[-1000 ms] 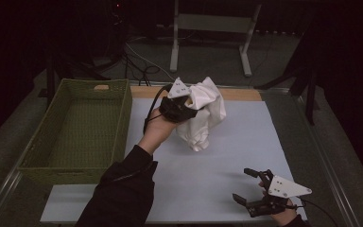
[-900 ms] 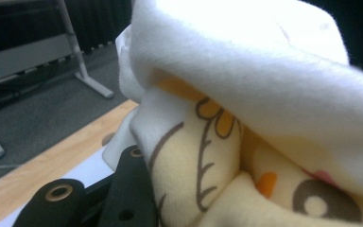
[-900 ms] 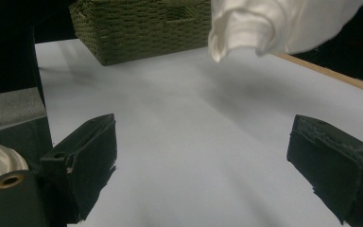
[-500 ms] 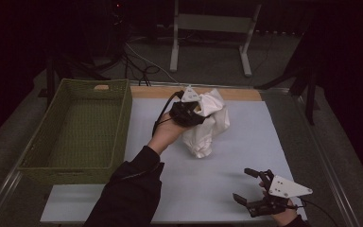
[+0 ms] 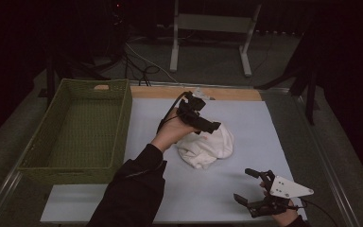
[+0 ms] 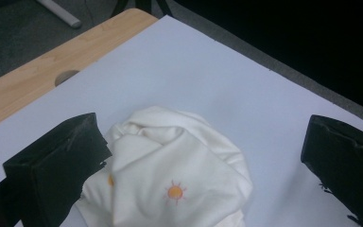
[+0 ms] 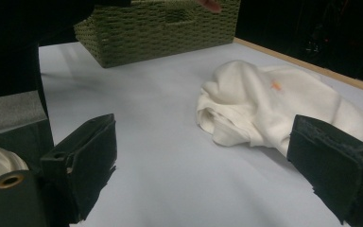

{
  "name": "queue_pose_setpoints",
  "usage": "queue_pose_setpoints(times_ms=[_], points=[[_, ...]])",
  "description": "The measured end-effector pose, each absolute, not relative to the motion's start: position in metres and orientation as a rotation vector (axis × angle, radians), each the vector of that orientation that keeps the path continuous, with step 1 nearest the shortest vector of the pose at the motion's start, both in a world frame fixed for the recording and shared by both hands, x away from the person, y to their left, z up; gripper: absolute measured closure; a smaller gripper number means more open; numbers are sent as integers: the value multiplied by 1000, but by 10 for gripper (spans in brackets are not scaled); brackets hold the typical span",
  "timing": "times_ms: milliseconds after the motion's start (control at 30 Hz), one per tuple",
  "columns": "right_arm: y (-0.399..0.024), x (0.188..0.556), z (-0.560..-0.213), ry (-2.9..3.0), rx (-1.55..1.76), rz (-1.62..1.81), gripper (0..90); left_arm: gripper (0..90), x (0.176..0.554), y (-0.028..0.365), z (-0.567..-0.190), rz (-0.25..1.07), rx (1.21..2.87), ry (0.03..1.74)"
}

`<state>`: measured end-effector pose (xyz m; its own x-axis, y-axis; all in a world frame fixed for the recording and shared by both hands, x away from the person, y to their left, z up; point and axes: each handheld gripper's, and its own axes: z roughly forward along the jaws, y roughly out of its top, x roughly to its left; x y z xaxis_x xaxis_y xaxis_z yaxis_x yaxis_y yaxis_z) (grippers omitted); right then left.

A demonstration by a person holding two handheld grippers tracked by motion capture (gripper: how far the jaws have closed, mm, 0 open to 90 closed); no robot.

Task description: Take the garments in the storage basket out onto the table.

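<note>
No words, brand names or numbers could be read anywhere. The one mark was a small printed orange sun with short rays on the crumpled white cloth (image 6: 179, 175); a second orange spot peeked out from a fold just beside it, too hidden to make out. From the right gripper view the same cloth (image 7: 283, 104) showed a faint orange mark, too small to read.

green wicker basket (image 5: 38, 153), white mat (image 5: 264, 127), wooden table edge (image 5: 227, 93)
</note>
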<state>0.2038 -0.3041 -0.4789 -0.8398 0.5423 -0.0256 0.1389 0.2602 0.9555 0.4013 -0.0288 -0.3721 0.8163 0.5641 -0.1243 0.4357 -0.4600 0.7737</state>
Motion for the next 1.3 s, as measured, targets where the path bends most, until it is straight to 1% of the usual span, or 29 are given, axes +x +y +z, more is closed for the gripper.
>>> queue_pose_setpoints(times_ms=[167, 200, 267, 367, 433, 667, 1067, 1233, 1300], points=[[-304, 203, -479, 2185, 625, 1599, 93, 0, 398, -24, -367, 209, 2115, 729], [-304, 203, -479, 2184, 628, 1602, 93, 0, 396, -21, -364, 229, 2125, 713], [-304, 204, -479, 2183, 631, 1599, 93, 0, 394, -18, -362, 215, 2121, 682], [-304, 203, -479, 2184, 632, 1595, 93, 0, 391, -13, -356, 227, 2129, 663], [-304, 203, -479, 2183, 631, 1594, 92, 0, 388, -9, -353, 220, 2100, 657], [-304, 203, -478, 2180, 626, 1592, 93, 0, 380, 5, -344, 211, 2089, 650], [-303, 203, -477, 2172, 630, 1589, 93, 0, 354, 26, -345, 226, 2100, 615], [-303, 203, -477, 2175, 629, 1586, 92, 0, 344, 35, -352, 222, 2094, 609], [-303, 203, -477, 2176, 632, 1586, 93, 0, 340, 37, -357, 223, 2114, 594]])
